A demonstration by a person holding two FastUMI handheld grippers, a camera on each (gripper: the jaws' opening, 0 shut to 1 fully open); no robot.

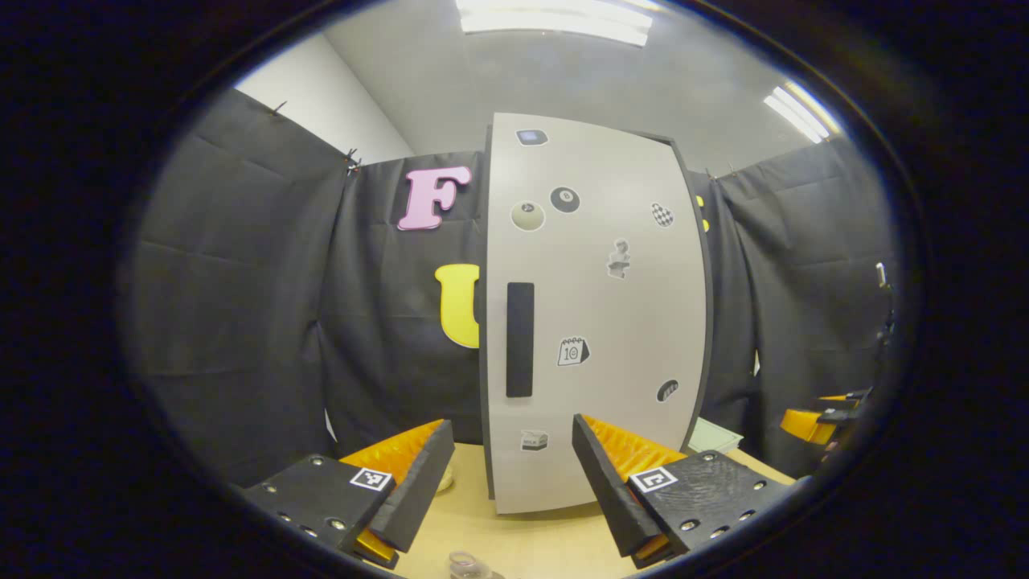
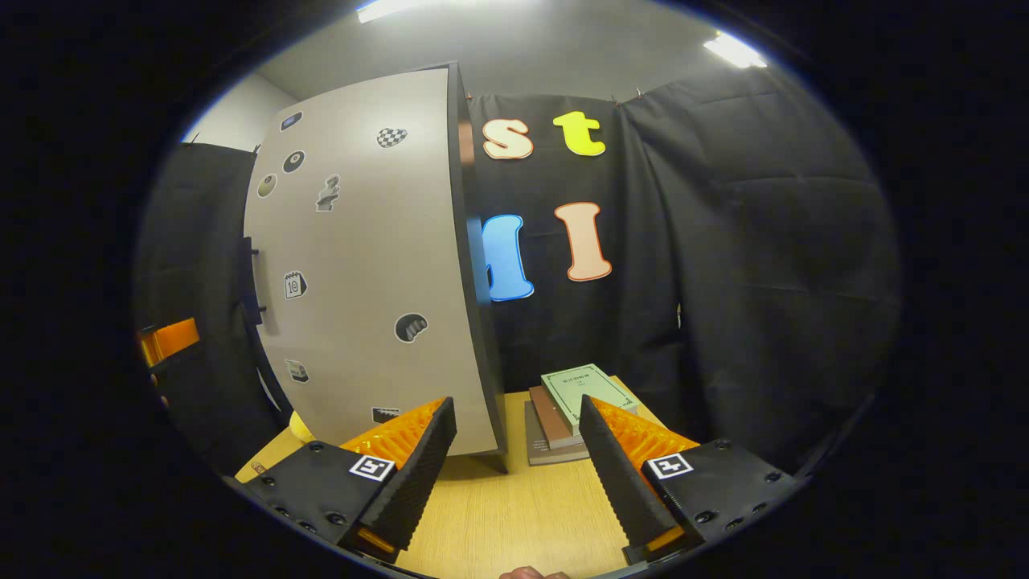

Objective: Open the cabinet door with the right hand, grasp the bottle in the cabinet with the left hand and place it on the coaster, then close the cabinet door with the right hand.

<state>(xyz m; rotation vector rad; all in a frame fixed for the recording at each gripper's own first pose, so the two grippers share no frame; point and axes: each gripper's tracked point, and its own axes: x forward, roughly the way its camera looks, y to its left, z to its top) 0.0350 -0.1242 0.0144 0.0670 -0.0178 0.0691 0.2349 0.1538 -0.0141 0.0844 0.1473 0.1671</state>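
Your left gripper [image 1: 513, 474] and right gripper [image 2: 518, 458] both gape, holding nothing. The cabinet door [image 1: 591, 314] is closed before you. Stacked books [image 2: 575, 410] sit right of it on the table [image 2: 514, 515].

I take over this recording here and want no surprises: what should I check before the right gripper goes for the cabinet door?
1. Cabinet door shut, as the task's first step expects: ok.
2. Door handle unobstructed, on the door's left edge in the left gripper view: ok.
3. Right gripper open and holding nothing: ok.
4. Left gripper open, ready for the bottle: ok.
5. Stack of books on the table beside the cabinet, maybe in the door's swing: cannot tell.
6. Bottle inside, behind the shut door: cannot tell.
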